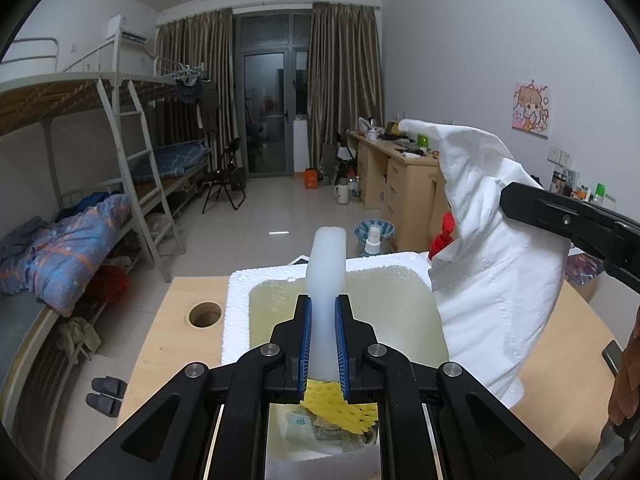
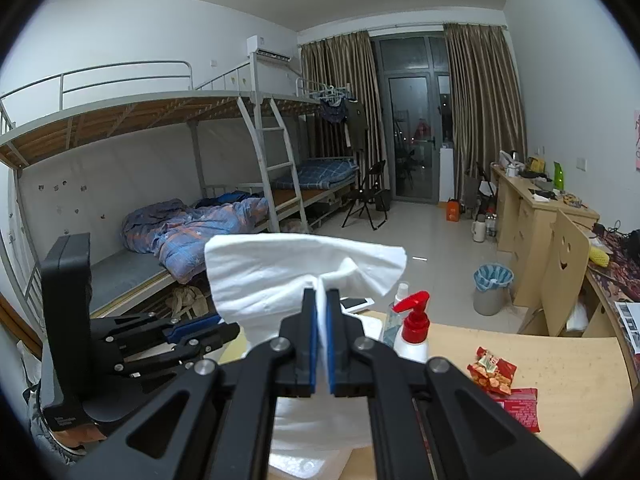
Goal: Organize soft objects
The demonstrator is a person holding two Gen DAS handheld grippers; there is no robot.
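My left gripper is shut on a white foam strip that stands upright between its blue pads, over a white styrofoam box. A yellow foam net and crumpled paper lie in the box's near end. My right gripper is shut on a white tissue, which fans out above its fingertips. In the left wrist view that tissue hangs over the box's right rim, with the right gripper's black finger behind it. In the right wrist view the left gripper is at the left, and the tissue hides the strip.
The box sits on a wooden table with a round hole at its left. A red-topped pump bottle, a spray bottle, red snack packets and a phone lie right of the box. Bunk beds stand beyond.
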